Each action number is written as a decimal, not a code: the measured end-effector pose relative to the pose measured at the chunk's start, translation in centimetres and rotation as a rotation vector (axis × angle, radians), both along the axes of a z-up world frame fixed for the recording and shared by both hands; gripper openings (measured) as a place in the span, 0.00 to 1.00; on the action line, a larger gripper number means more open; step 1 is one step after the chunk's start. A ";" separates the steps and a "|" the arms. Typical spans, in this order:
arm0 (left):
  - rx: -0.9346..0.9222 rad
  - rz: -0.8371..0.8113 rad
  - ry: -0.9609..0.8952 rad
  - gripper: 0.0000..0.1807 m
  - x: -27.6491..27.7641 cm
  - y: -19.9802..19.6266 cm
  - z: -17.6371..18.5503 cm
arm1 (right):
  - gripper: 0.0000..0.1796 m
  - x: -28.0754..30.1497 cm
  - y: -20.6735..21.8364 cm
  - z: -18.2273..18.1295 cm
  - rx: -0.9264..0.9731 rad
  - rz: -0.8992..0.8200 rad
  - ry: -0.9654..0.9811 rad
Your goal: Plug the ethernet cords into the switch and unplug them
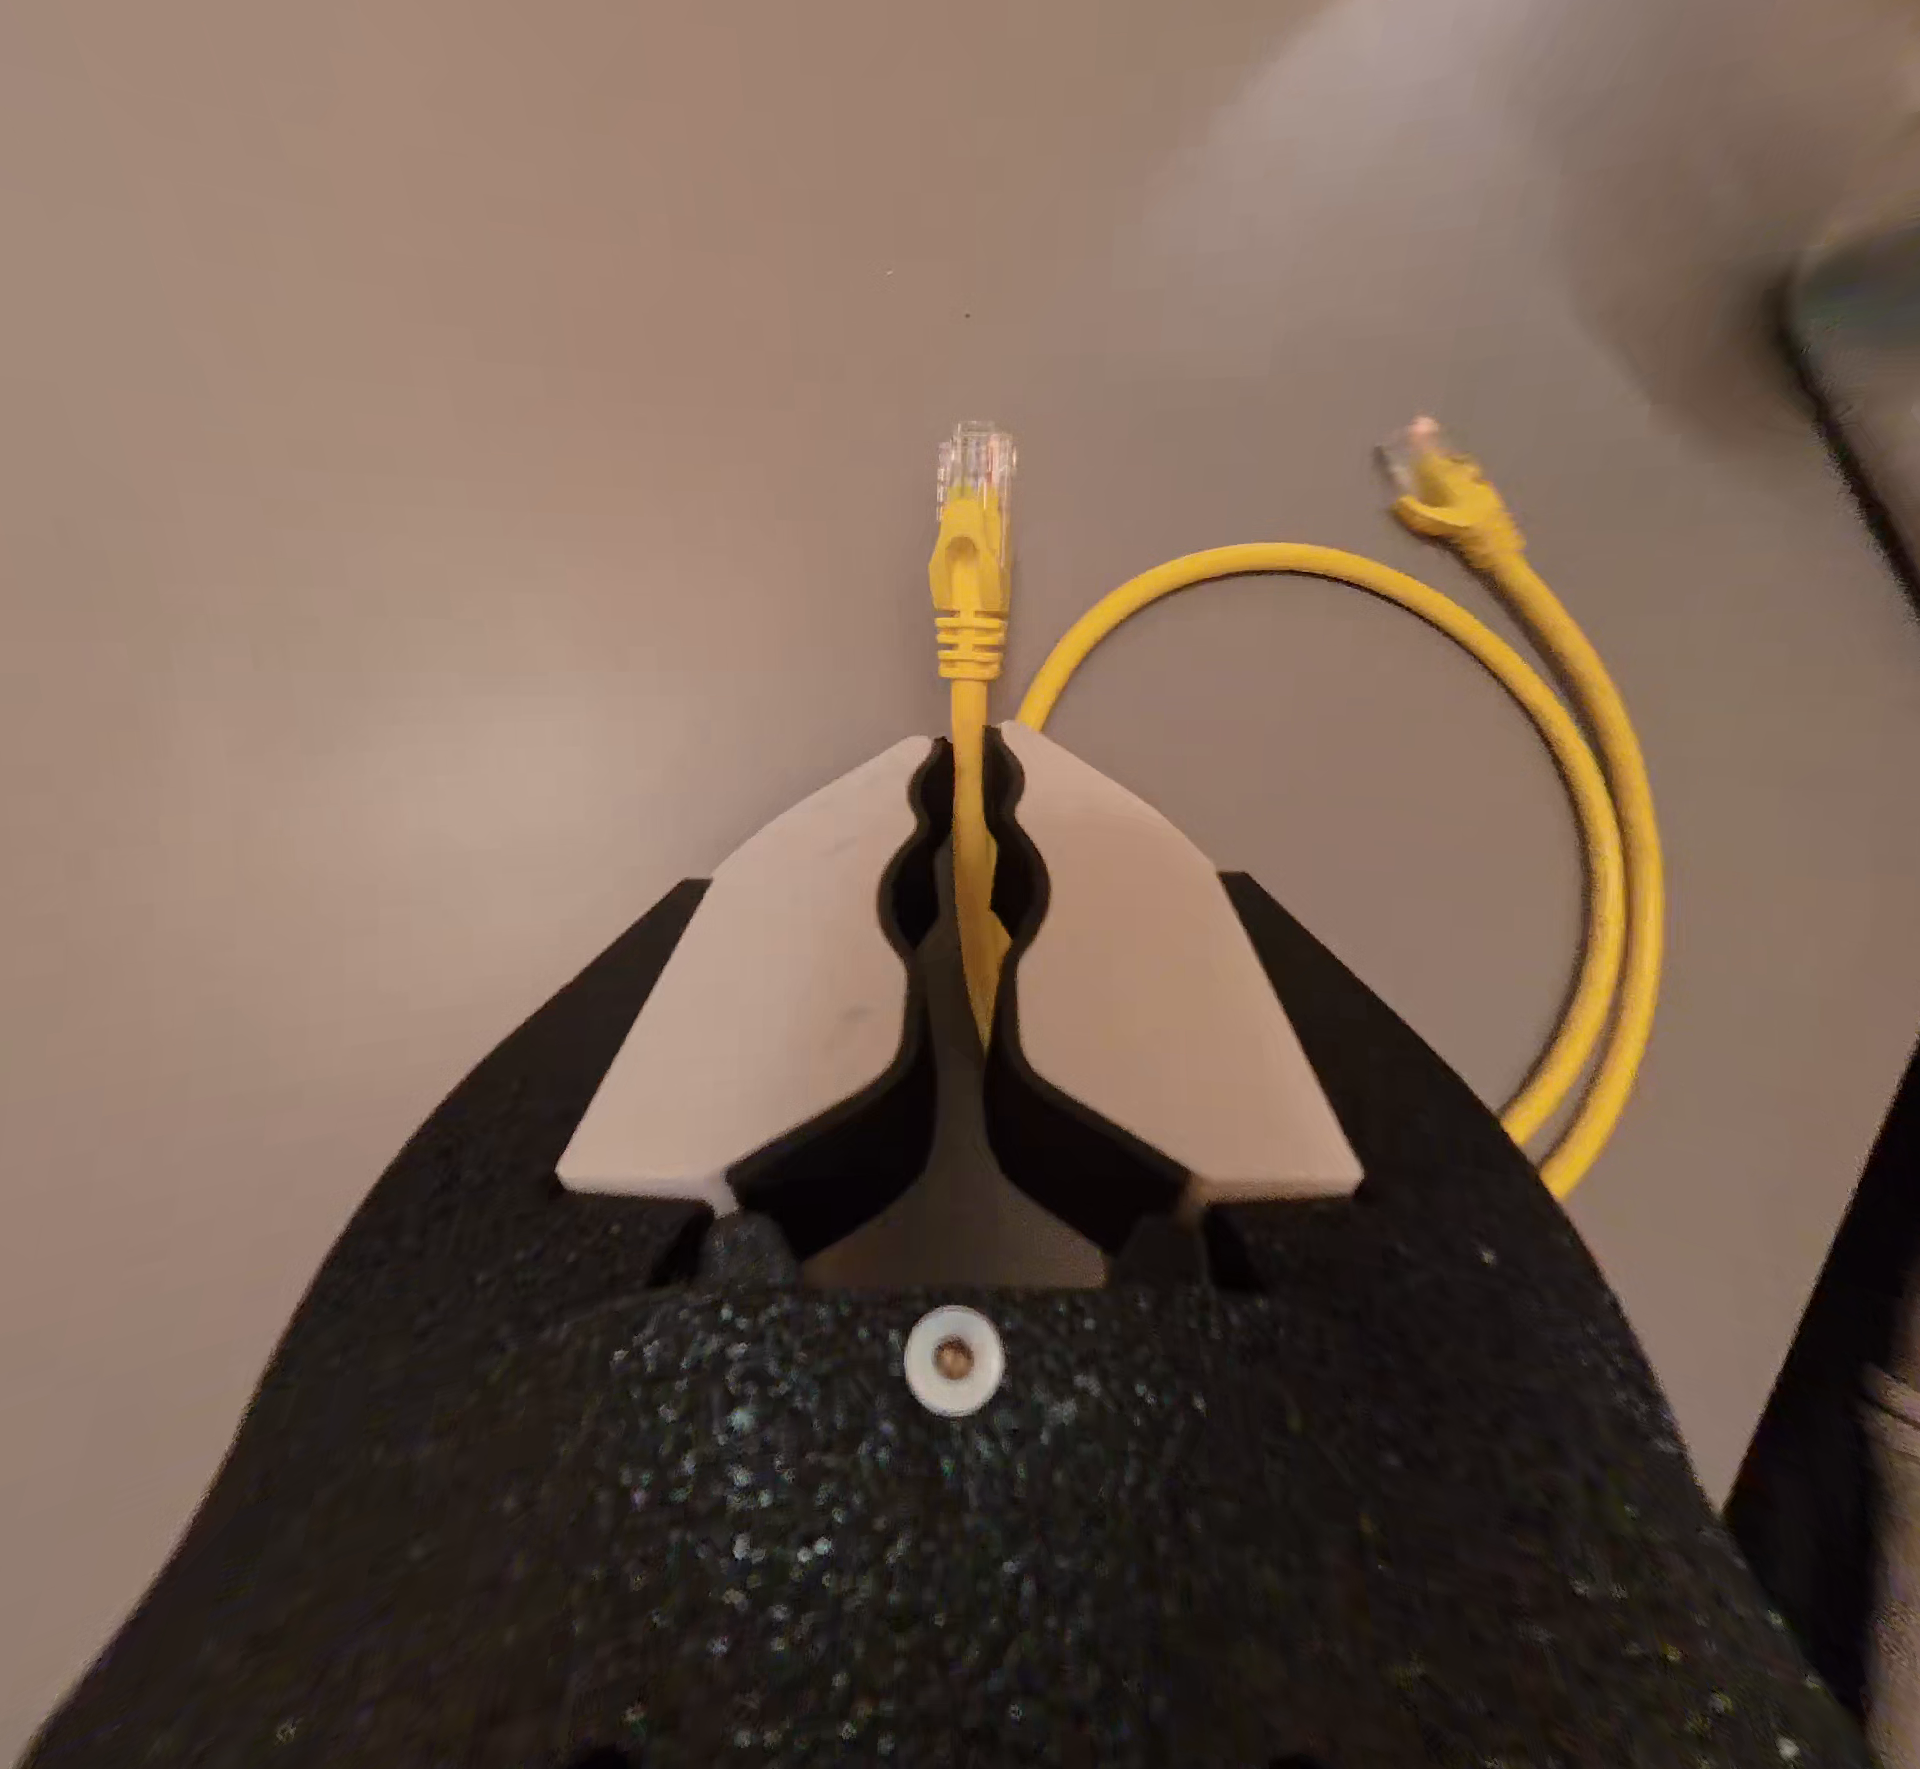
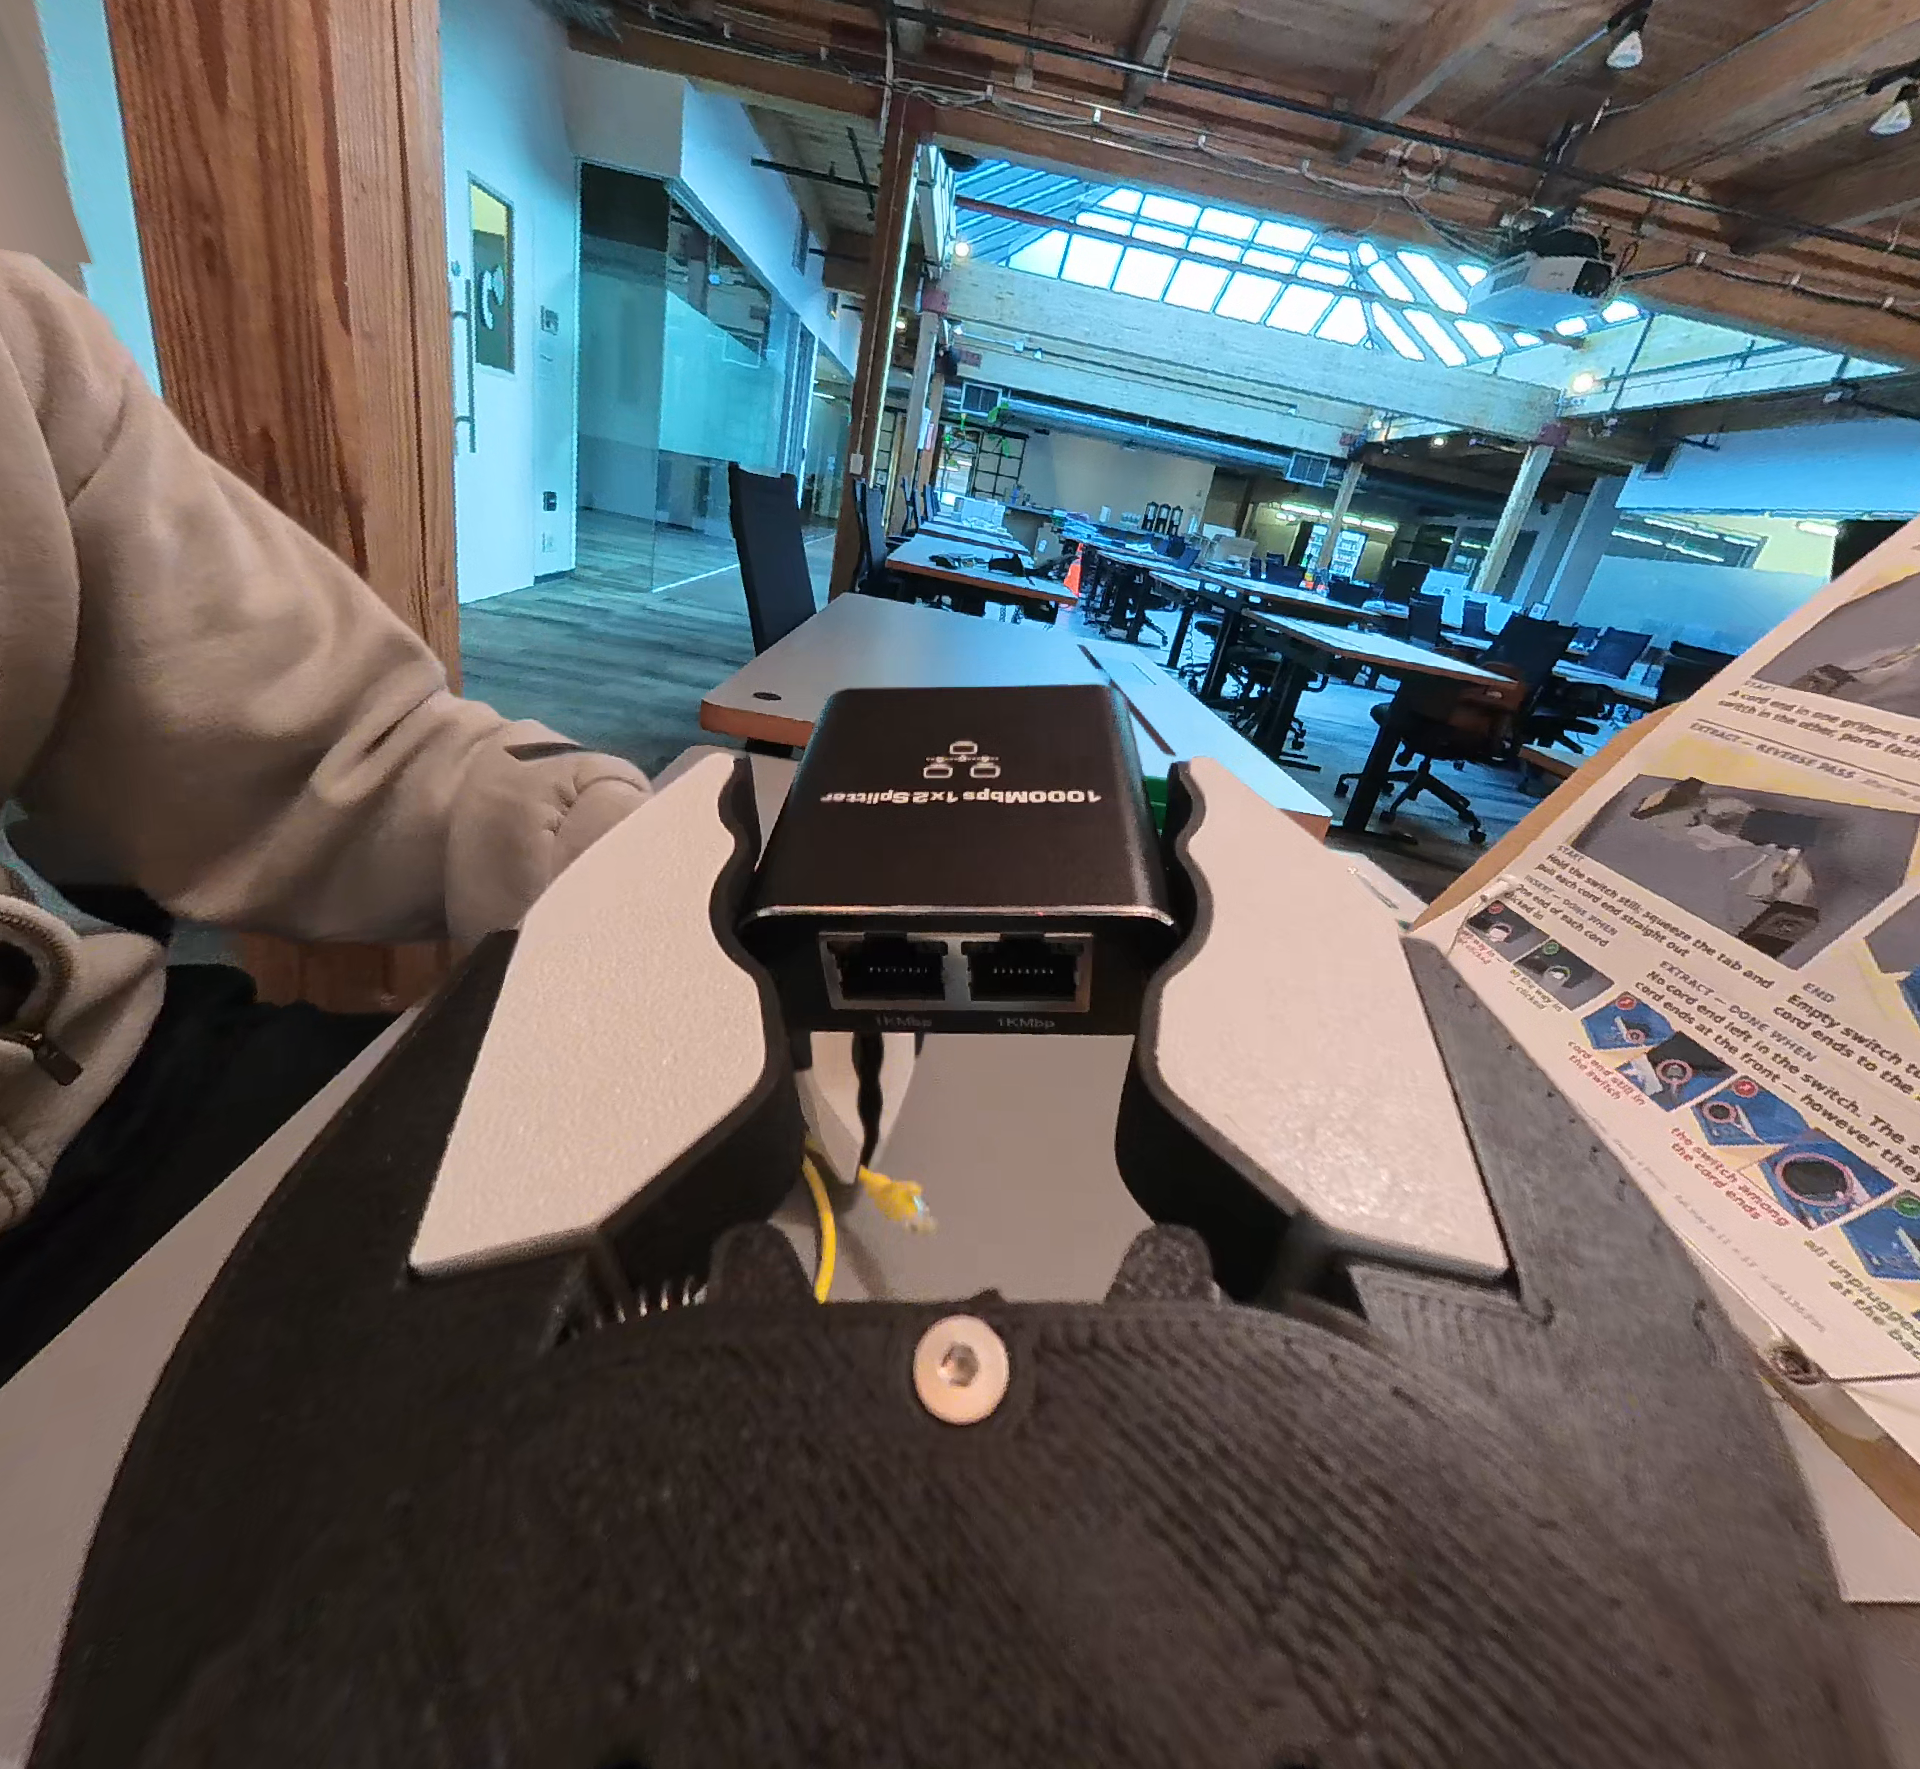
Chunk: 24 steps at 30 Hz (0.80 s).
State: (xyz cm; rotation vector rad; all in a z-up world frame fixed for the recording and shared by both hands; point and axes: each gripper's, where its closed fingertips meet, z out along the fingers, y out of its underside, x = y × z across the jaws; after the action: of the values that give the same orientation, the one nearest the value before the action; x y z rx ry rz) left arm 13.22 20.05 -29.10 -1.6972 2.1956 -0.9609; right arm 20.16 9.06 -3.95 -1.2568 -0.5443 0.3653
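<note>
Behind my right gripper (image 2: 961,810) I see a big room with a wooden roof, long rows of desks (image 2: 1340,639) and dark chairs. Close by on the left stands a thick wooden post (image 2: 281,213).

My right fingers (image 2: 623,971) squeeze the black switch (image 2: 961,815) from both sides. It sits between the tips, up off the table. Its two ports (image 2: 956,969) face back at my camera, and both are empty. Down below the switch, through the gap, I see a bit of yellow cord with a plug (image 2: 896,1200), and the tips of my other gripper. On the left a person's arm in a pale sleeve (image 2: 208,680) reaches toward that gripper. On the right a printed sheet with small pictures (image 2: 1704,971) leans on a board.

My left gripper (image 1: 968,732) points down at a plain grey table (image 1: 416,369). Its fingers (image 1: 821,940) are shut tight on a yellow ethernet cord (image 1: 971,784), just behind the plug. The clear plug (image 1: 975,514) sticks straight out past the tips, with nothing around it. The rest of the cord loops out to the right and lies on the table. A second yellow plug (image 1: 1449,493) rests there too, near the held one but apart from it. At the right edge I see something dark and blurry that I cannot make out.
</note>
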 end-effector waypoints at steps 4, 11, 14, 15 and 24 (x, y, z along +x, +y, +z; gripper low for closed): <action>0.017 -0.017 -0.069 0.03 -1.0 0.3 1.2 | 0.42 -0.4 0.6 -0.3 -0.014 0.005 -0.008; 0.128 -0.034 -0.241 0.03 -1.2 -0.1 6.9 | 0.42 -1.3 1.8 -0.9 -0.037 0.008 -0.042; 0.229 -0.059 -0.291 0.03 -1.5 -0.5 10.7 | 0.42 -2.2 2.5 -1.2 -0.042 0.037 -0.049; 0.272 -0.070 -0.295 0.03 -1.7 -0.6 11.8 | 0.42 -2.5 2.7 -1.5 -0.053 0.049 -0.059; 0.377 -0.226 -0.178 0.03 -2.8 -2.7 17.2 | 0.42 -6.0 2.9 -2.5 -0.026 0.269 -0.063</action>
State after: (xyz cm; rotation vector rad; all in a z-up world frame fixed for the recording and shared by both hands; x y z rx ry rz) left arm 10.44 17.35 -11.89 -1.1730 2.3018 -0.6577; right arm 14.21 11.96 -6.47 -1.2256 -0.7672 0.5605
